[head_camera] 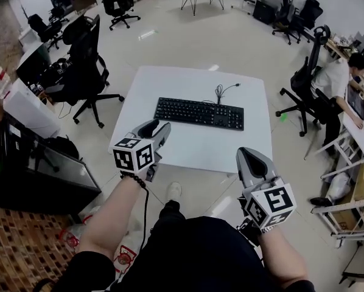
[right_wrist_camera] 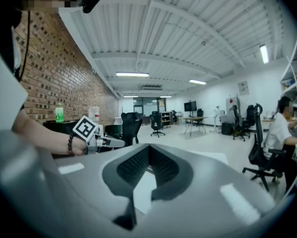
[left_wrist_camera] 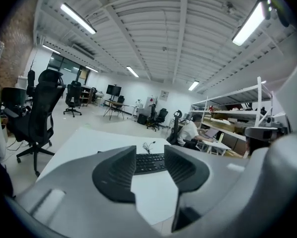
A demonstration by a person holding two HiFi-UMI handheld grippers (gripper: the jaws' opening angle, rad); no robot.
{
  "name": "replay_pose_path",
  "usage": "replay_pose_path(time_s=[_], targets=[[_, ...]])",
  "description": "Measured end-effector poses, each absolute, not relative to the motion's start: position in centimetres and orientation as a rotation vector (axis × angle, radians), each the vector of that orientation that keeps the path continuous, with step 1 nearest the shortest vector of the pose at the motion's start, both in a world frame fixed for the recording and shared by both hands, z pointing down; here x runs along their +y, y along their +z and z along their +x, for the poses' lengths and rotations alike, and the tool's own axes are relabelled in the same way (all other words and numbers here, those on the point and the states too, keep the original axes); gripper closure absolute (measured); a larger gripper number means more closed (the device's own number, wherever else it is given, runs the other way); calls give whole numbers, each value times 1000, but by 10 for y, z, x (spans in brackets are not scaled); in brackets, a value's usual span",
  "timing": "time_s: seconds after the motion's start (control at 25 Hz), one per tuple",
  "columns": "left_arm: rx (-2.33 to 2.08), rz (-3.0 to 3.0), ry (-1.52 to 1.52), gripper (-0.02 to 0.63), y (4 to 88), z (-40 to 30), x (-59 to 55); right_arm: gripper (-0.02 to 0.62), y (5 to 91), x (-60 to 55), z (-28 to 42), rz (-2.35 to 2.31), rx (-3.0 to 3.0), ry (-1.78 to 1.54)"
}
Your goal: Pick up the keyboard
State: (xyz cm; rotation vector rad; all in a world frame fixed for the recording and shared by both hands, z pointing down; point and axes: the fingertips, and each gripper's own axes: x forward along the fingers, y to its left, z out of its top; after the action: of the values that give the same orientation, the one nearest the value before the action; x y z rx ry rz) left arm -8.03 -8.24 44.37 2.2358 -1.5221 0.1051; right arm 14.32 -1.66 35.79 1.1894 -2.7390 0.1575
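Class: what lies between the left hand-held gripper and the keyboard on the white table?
Only bare table separates the left hand-held gripper from the keyboard; the head view and left gripper view both show it.

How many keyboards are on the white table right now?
1. The black keyboard lies across the middle of the white table, its cable at the far edge. None seems hidden.

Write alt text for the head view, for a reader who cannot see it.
A black keyboard lies untouched on a white table, its cable bunched behind it. At the table's near edge the person's left gripper is open and the right gripper is shut, both empty. Office chairs stand around.
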Motion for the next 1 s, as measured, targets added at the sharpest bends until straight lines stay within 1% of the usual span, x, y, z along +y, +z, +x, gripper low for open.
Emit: replay_pose_path(time_s=[0.4,0.72,1.0], targets=[[-1442,1993,271,448,549,-172,-198,592,385,-105,90,1243,-2631,295],[-1298,1799,326,439,636,-199,-256,592,406,-153,64,1303,-2544,382],[-1216,1734,331,440,668,-203,-269,592,414,-179,56,1350,-2511,421]])
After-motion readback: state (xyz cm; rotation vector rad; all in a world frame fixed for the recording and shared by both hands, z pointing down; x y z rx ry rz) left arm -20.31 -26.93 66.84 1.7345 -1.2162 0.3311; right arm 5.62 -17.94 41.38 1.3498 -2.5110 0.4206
